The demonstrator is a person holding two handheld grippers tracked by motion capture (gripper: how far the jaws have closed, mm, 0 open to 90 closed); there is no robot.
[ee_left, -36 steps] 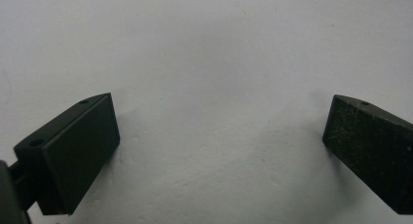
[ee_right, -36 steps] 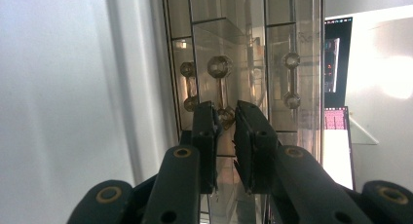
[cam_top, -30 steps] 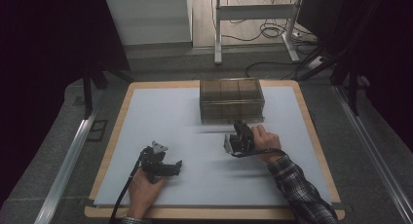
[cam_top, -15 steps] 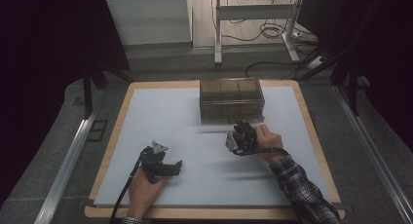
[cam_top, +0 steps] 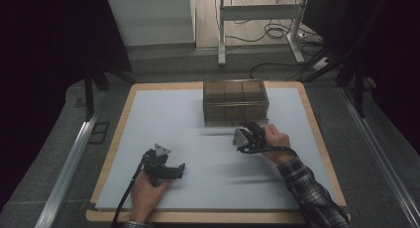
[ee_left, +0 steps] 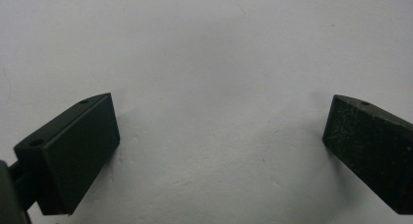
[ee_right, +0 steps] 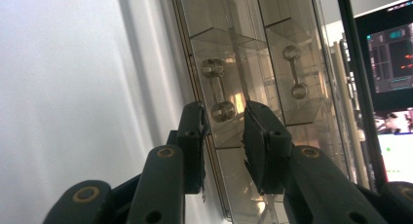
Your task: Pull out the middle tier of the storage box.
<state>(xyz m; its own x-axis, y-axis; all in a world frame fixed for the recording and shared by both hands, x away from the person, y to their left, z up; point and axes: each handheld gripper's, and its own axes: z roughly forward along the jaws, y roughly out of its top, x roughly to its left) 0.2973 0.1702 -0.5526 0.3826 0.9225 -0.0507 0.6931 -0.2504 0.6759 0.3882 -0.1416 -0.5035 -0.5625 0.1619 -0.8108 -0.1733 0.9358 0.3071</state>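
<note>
A clear brownish drawer box point(cam_top: 236, 101) stands at the far middle of the white mat point(cam_top: 173, 119). My right gripper point(cam_top: 249, 128) is at the box's front face. In the right gripper view the box point(ee_right: 253, 48) shows two clear dumbbell-shaped handles; the nearer handle point(ee_right: 217, 90) has its lower knob in the narrow gap of my right gripper point(ee_right: 226, 124). Those jaws have just been opening and do not press on the knob. My left gripper point(cam_top: 171, 169) rests low over the mat at the near left, and in its own view the left gripper point(ee_left: 219, 136) stands wide open with bare mat between its jaws.
The mat lies on a wooden-edged board point(cam_top: 317, 139). Metal rails point(cam_top: 69, 163) run along both sides on the grey floor. Desk legs and cables point(cam_top: 257, 34) lie beyond the far edge. A lit monitor point(ee_right: 389, 53) glows past the box.
My right gripper has edged slightly toward the box front. The left hand and gripper have not moved.
</note>
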